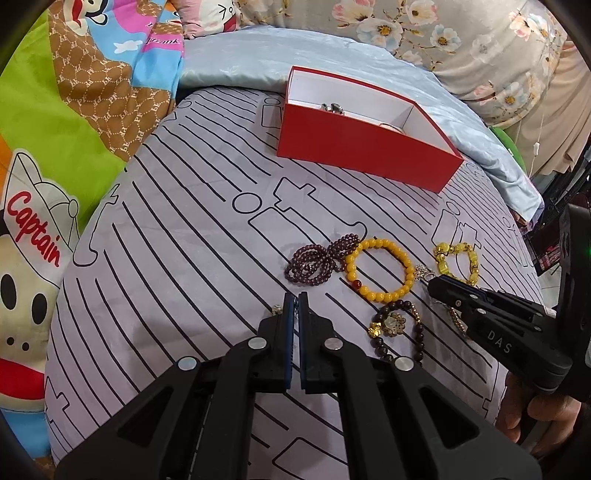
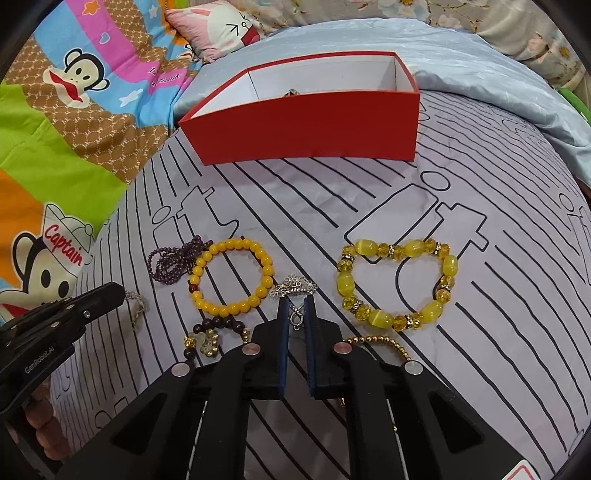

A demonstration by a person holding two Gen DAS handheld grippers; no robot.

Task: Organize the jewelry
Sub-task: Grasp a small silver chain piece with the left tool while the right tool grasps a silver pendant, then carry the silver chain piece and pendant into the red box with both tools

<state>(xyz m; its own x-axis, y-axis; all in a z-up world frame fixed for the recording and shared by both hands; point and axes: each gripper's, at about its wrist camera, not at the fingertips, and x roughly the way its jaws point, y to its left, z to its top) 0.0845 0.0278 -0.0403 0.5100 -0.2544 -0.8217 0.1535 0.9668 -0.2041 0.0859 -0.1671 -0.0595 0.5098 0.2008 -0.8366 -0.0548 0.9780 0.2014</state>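
Observation:
An open red box [image 1: 364, 149] [image 2: 306, 125] sits at the back of the striped sheet with a silver piece [image 1: 332, 108] inside. In front lie a purple bead bracelet [image 1: 319, 260] [image 2: 173, 260], a yellow bead bracelet [image 1: 380, 271] [image 2: 231, 282], a yellow crystal bracelet [image 1: 458, 260] [image 2: 397, 284] and a dark brown bracelet with gold charms [image 1: 397, 326] [image 2: 210, 334]. My left gripper [image 1: 295, 301] is shut on a thin silver chain [image 2: 135, 304]. My right gripper [image 2: 295, 306] [image 1: 434, 286] is nearly closed around a silver ornament [image 2: 293, 288] on the sheet.
A gold bead chain [image 2: 384, 341] lies under the right gripper. A cartoon monkey quilt [image 1: 74, 147] covers the left. A pale blue pillow [image 2: 461, 55] and a floral cushion [image 1: 461, 33] sit behind the box.

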